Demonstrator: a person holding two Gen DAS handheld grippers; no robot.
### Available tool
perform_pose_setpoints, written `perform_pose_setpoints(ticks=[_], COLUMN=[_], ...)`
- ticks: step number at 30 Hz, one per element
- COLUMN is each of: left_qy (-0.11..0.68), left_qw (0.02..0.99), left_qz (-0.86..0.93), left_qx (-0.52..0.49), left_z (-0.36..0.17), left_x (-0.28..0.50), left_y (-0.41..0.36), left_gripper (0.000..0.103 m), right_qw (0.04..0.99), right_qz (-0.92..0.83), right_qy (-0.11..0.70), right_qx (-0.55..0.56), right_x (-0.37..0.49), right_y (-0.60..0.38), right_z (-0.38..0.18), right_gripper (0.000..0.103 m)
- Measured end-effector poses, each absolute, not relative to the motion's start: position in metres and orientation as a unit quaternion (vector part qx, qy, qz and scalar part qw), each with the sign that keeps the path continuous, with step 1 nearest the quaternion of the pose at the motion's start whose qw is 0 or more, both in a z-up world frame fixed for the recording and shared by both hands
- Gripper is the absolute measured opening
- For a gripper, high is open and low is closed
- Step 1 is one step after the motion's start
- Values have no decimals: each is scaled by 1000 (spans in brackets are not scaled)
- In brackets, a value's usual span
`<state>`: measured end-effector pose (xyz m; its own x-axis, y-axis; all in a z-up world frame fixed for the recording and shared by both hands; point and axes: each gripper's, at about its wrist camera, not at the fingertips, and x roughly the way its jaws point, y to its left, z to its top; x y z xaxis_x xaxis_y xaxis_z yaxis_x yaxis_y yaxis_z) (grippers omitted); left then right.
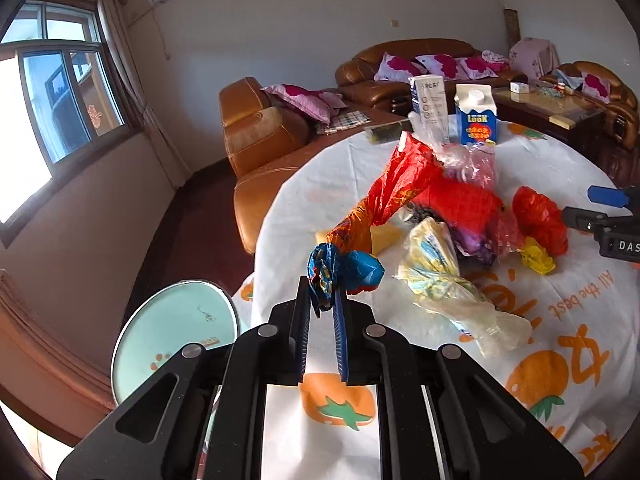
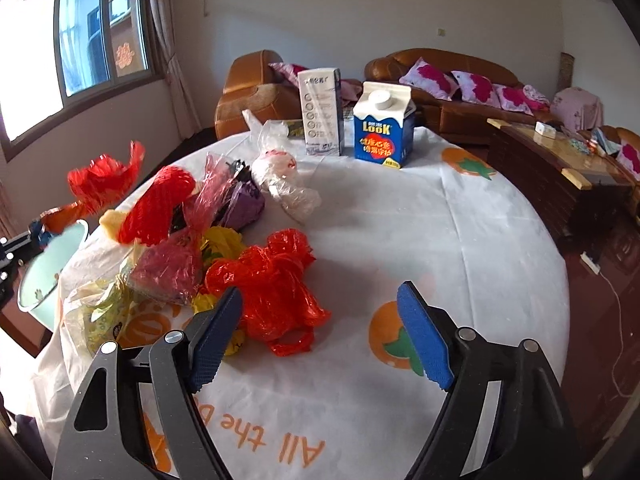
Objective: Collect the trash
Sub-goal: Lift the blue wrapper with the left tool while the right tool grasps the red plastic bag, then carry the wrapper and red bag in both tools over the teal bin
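Note:
My left gripper (image 1: 323, 300) is shut on the blue end of a long crumpled red, orange and blue foil wrapper (image 1: 384, 196), which hangs lifted above the table edge. In the right wrist view the same wrapper (image 2: 105, 179) shows at the far left. My right gripper (image 2: 319, 303) stands open low over the table, with a crumpled red plastic bag (image 2: 272, 292) lying just ahead of it, near its left pad (image 2: 212, 344). That red plastic bag (image 1: 540, 220) also shows in the left wrist view, beside the right gripper (image 1: 588, 206).
A trash pile sits on the round table (image 2: 400, 240): a red net (image 2: 160, 204), clear and pink bags (image 2: 284, 184), a yellowish bag (image 1: 436, 276). A blue carton (image 2: 384, 132) and white carton (image 2: 322, 112) stand at the back. A mint-green basin (image 1: 172, 340) waits off the table's left edge.

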<state>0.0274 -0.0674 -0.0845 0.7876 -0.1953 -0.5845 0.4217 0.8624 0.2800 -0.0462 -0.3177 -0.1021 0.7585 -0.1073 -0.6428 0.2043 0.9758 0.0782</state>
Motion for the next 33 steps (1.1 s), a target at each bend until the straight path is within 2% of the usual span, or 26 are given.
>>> perform_pose_setpoints(ticks=[2, 3, 5, 6, 7, 9, 13, 33], left_qy=[279, 281, 282, 282, 283, 281, 277, 270], left_qw=[924, 924, 924, 924, 925, 926, 929, 937], left_qz=[-162, -161, -160, -159, -158, -156, -151, -111], left_qx=[204, 203, 201, 201, 200, 197, 195, 192], left_z=[-86, -87, -86, -86, -85, -83, -77, -68], left_x=[29, 30, 32, 32, 33, 34, 35, 44], left_y=[-63, -61, -58, -57, -56, -53, -47, -13], left_gripper=[11, 11, 11, 11, 11, 11, 11, 11], right_qw=[928, 925, 918, 913, 911, 911, 917, 942], right_qz=[-70, -67, -54, -38, -34, -33, -36, -37], right_qy=[360, 367, 385, 399, 404, 403, 390, 329], right_qx=[74, 74, 77, 79, 80, 84, 74, 42], right_x=[-38, -35, -29, -27, -26, -27, -33, -32], right_y=[-316, -315, -315, -314, -314, -315, -313, -298], right_z=[-108, -111, -118, -122, -124, -125, -118, -73], right_gripper=[77, 72, 51, 33, 25, 18, 14, 11])
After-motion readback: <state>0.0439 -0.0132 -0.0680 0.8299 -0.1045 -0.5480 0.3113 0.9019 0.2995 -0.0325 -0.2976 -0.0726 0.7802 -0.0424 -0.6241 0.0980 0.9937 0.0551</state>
